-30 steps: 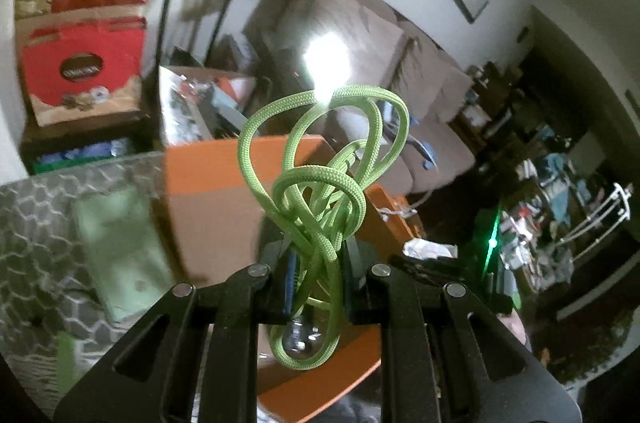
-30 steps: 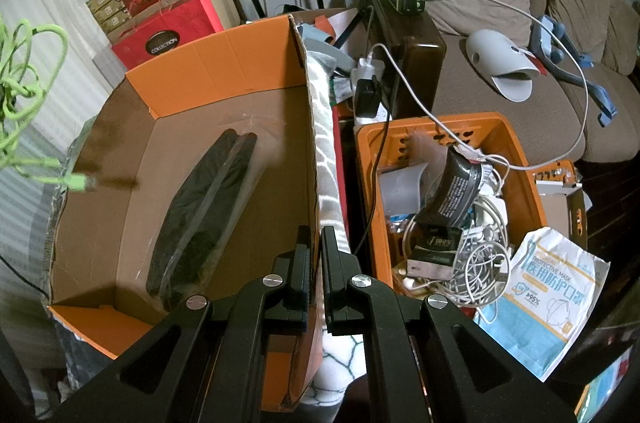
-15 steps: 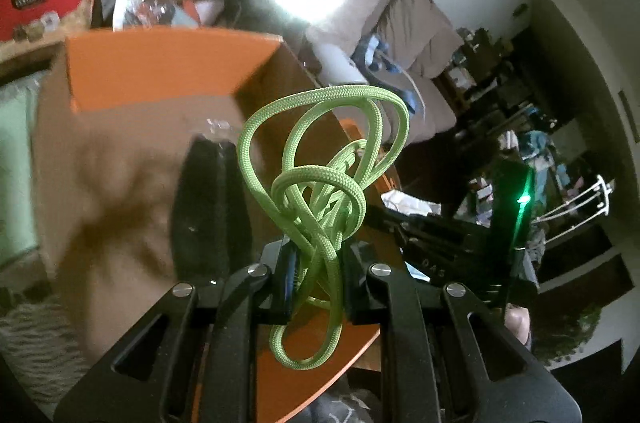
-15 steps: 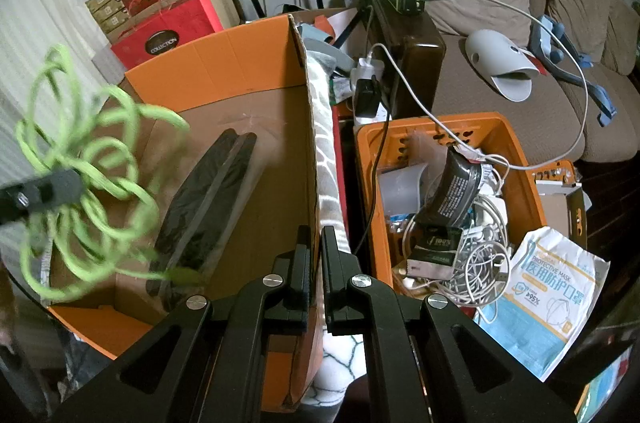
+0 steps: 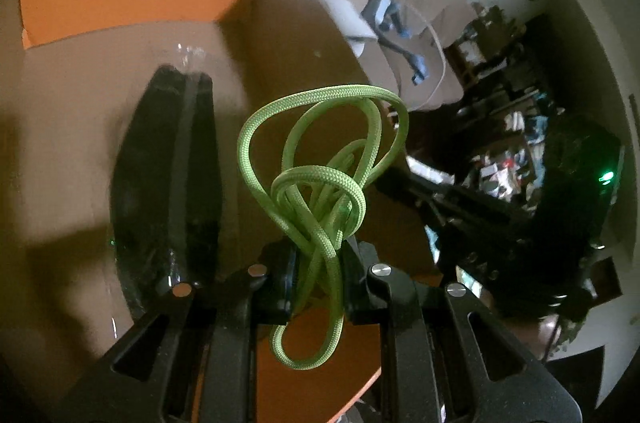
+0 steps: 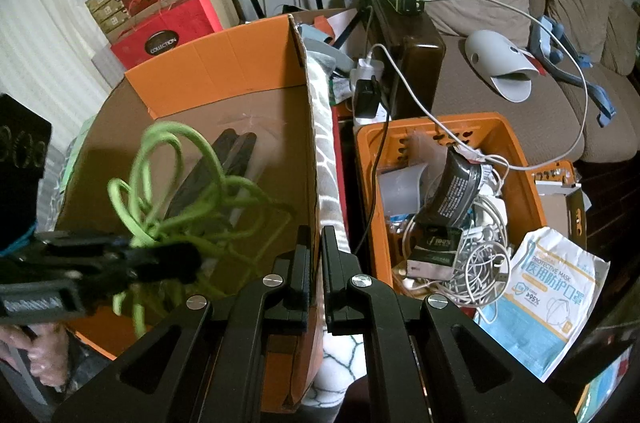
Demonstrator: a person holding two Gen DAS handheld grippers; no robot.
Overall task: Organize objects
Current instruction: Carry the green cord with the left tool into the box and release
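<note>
Now the left tongs (image 5: pixel 318 255) have swung down from the room beyond and hang over the open cardboard box (image 6: pixel 224 71), clenched on a tangled green cord (image 5: pixel 320 183) whose loops stand up out of the jaws. Below them a flat black object in clear wrap (image 5: pixel 168 175) lies on the box floor. The right tongs (image 6: pixel 316 247) sit pinched together on nothing by the box's near wall, beside the orange crate (image 6: pixel 516 147) of cables. Judging by this, the cord is ready to drop.
</note>
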